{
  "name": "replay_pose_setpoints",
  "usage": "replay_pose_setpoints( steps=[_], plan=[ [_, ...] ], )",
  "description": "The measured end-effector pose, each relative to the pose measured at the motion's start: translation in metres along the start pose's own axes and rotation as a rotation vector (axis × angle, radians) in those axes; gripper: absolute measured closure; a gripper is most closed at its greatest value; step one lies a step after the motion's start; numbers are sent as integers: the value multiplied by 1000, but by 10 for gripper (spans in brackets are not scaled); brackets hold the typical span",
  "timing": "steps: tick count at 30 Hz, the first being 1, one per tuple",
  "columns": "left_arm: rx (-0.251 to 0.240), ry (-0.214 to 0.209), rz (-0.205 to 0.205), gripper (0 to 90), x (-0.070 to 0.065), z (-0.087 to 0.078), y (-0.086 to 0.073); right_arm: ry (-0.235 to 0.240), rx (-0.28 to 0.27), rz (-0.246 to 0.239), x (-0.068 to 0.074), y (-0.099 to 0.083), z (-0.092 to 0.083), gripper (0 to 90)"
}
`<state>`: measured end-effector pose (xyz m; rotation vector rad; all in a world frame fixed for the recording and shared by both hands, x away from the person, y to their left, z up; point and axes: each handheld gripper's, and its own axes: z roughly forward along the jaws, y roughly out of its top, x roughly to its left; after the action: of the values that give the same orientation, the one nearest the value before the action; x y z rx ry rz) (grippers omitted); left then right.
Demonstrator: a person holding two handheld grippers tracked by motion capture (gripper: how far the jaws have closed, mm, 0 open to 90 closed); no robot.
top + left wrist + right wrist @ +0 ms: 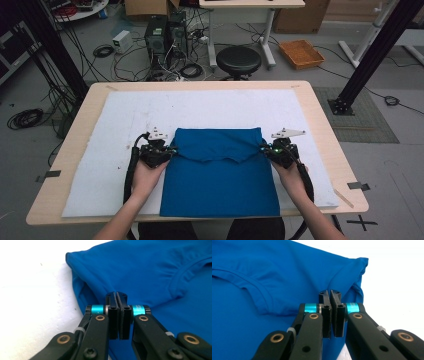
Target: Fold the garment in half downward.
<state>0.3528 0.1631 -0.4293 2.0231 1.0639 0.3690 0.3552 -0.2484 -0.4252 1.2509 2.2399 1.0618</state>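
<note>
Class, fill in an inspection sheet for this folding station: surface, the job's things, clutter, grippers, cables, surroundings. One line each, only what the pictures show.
Surface: wooden table covered by a white mat, lightly speckled.
Job's things: blue T-shirt lying flat, its far part folded toward the person, neckline showing.
Clutter: nothing seen on the mat besides the shirt.
Grippers: left gripper at the shirt's left edge, right gripper at its right edge; both sets of jaws pressed together, whether on cloth I cannot tell.
Cables: black cable trails from the left gripper; loose cables on the floor.
Surroundings: black stool, computer towers, orange tray, cardboard boxes.
</note>
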Motion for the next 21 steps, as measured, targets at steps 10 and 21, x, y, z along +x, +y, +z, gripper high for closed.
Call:
replay_pose_setpoints(
  steps=[10,21],
  plan=[
    [11,-94,32,883,-21,-33,-11,62,16,-28,15,-14,-33,883],
    [9,-189,40,883,-52,-75,-40,127,21,-77,45,-47,-86,883]
  ],
)
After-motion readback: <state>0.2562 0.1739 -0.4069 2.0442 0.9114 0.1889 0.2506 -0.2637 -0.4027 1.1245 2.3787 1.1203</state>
